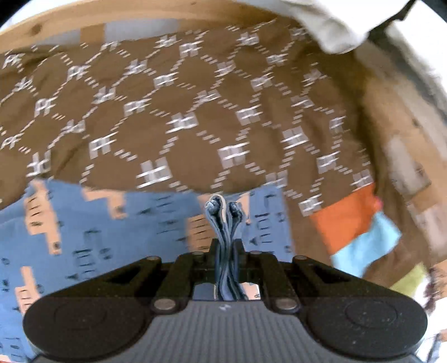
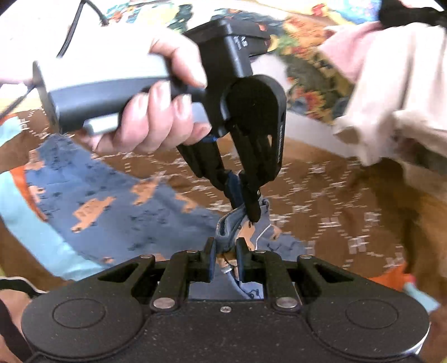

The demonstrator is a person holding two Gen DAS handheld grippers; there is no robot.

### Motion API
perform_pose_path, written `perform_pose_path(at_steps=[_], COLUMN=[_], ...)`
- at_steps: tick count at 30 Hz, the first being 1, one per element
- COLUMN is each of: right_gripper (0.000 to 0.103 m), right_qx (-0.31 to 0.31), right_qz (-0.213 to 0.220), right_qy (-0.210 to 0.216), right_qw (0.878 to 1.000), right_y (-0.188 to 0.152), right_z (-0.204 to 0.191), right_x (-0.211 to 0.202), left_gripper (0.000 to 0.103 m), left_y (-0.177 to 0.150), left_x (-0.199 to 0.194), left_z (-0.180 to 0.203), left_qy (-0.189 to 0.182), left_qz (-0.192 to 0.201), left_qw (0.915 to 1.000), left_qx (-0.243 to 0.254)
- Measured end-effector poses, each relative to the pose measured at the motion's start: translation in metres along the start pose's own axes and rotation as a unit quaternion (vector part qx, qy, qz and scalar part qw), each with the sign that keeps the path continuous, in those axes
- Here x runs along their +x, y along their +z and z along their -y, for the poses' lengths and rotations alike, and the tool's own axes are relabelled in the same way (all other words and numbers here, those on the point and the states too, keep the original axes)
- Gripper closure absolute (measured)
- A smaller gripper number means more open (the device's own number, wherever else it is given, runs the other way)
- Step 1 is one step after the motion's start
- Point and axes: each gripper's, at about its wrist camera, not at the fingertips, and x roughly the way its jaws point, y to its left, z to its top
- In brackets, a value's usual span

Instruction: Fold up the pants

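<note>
The blue pants with orange motifs lie spread on a brown patterned bedspread. My left gripper is shut on a bunched stack of pants layers that pokes up between its fingers. From the right wrist view, a person's hand holds that left gripper pointing steeply down, pinching the pants' edge. Just below it, my right gripper is shut on the same hemmed edge of the pants. The two grippers sit close together.
A wooden bed frame curves along the far side. A pale beige cloth hangs at the upper right, with floral fabric behind it. Orange and light-blue cloth lies at the bedspread's right edge.
</note>
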Motion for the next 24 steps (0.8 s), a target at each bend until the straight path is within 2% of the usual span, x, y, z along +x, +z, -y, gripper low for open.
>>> perform_pose_path(at_steps=[3, 7, 9, 11, 12, 15, 18, 22, 24], right_gripper=[0.088, 0.088, 0.088, 0.081, 0.077, 0.066, 0.064, 0.063, 0.063], right_qx=[-0.014, -0.025, -0.025, -0.027, -0.026, -0.019, -0.007, -0.007, -0.011], right_qz=[-0.023, -0.053, -0.061, -0.060, -0.057, -0.056, -0.061, -0.060, -0.055], right_qy=[0.022, 0.047, 0.054, 0.054, 0.056, 0.045, 0.035, 0.035, 0.039], right_qw=[0.999, 0.997, 0.996, 0.996, 0.996, 0.997, 0.998, 0.998, 0.998], right_y=[-0.005, -0.014, -0.017, -0.018, -0.017, -0.016, -0.018, -0.016, -0.015], right_z=[-0.018, -0.034, -0.039, -0.040, -0.039, -0.037, -0.032, -0.032, -0.034], right_x=[0.013, 0.028, 0.031, 0.032, 0.032, 0.034, 0.039, 0.042, 0.041], left_gripper=[0.093, 0.092, 0.085, 0.073, 0.070, 0.068, 0.067, 0.064, 0.064], left_y=[-0.010, -0.020, -0.024, -0.024, -0.025, -0.025, -0.019, -0.014, -0.014], left_x=[0.015, 0.029, 0.035, 0.040, 0.041, 0.044, 0.048, 0.050, 0.048], left_z=[-0.023, -0.056, -0.066, -0.071, -0.074, -0.081, -0.082, -0.083, -0.080], left_qy=[0.000, -0.037, -0.051, -0.050, -0.053, -0.070, -0.072, -0.078, -0.069], left_qz=[-0.008, -0.014, -0.016, -0.019, -0.017, -0.018, -0.025, -0.031, -0.031], left_qw=[1.0000, 0.9989, 0.9980, 0.9979, 0.9977, 0.9965, 0.9961, 0.9934, 0.9946], left_qx=[-0.002, -0.026, -0.034, -0.037, -0.038, -0.042, -0.044, -0.079, -0.071])
